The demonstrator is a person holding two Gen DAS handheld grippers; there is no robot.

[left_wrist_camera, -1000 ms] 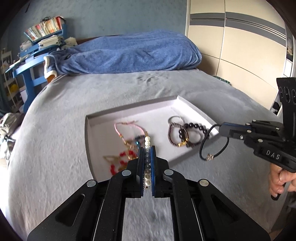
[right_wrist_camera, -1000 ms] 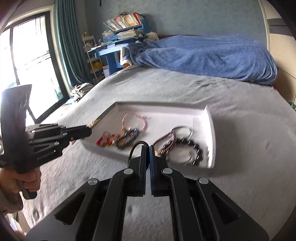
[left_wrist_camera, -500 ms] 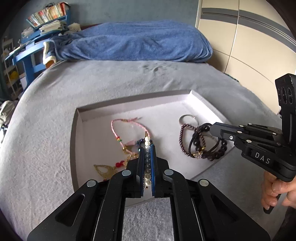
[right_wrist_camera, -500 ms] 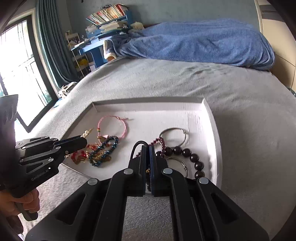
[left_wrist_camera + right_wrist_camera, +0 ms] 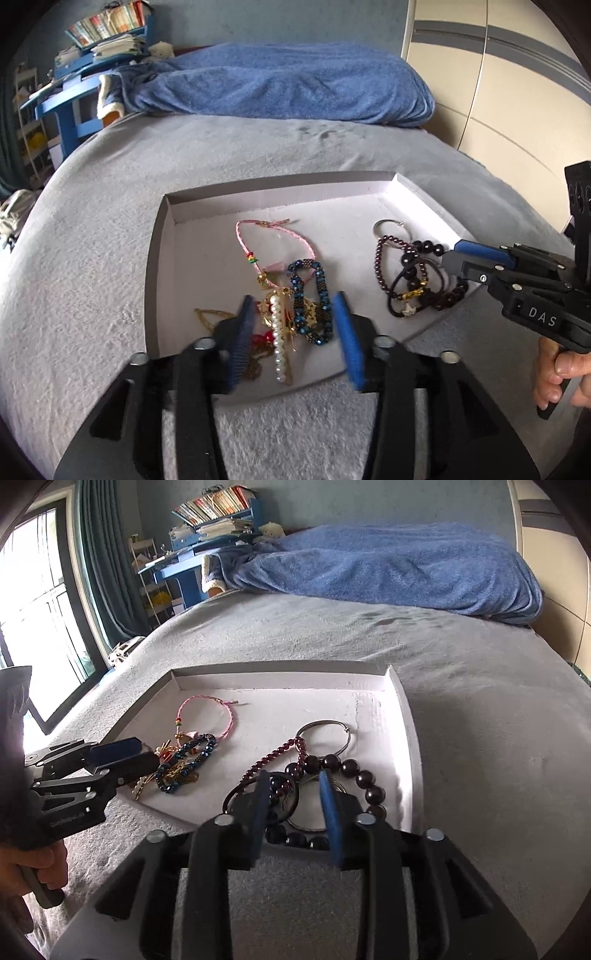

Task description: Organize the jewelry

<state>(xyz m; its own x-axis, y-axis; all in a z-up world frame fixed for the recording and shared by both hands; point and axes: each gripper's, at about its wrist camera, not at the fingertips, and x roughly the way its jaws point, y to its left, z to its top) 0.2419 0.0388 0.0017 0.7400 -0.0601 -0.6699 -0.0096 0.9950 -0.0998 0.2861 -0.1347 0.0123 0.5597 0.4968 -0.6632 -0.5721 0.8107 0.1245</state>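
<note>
While both grippers hang over the near edge of the white tray [image 5: 159, 258], neither grips anything: the left gripper [image 5: 293, 332] has its blue pads spread wide, and the right gripper [image 5: 293, 808] has its pads apart as well.

Directly between the left gripper's pads lies the pearl strand [image 5: 279, 339], its long axis running straight ahead, in line with the fingers. It rests on the tray floor among a gold chain [image 5: 210, 317] to the gripper's left and a blue beaded bracelet [image 5: 310, 299] just to its right and ahead. Farther ahead sits the pink cord bracelet [image 5: 258, 240], its loop clear of the others at the far end.

Under the right gripper lies the second heap: a thin black cord loop [image 5: 240, 794] at its left pad, a dark bead bracelet [image 5: 354, 775] under and right of its right pad, a garnet bead strand [image 5: 273, 757] ahead, and a metal hoop [image 5: 325, 734] beyond that.

Judgement: each arm is nearest its own heap. The tray's near wall is low and close beneath both grippers; its right wall [image 5: 406, 738] crowds the dark beads. Open tray floor remains ahead, toward the far wall, and the grey bed cover [image 5: 480, 738] is clear on all sides.
</note>
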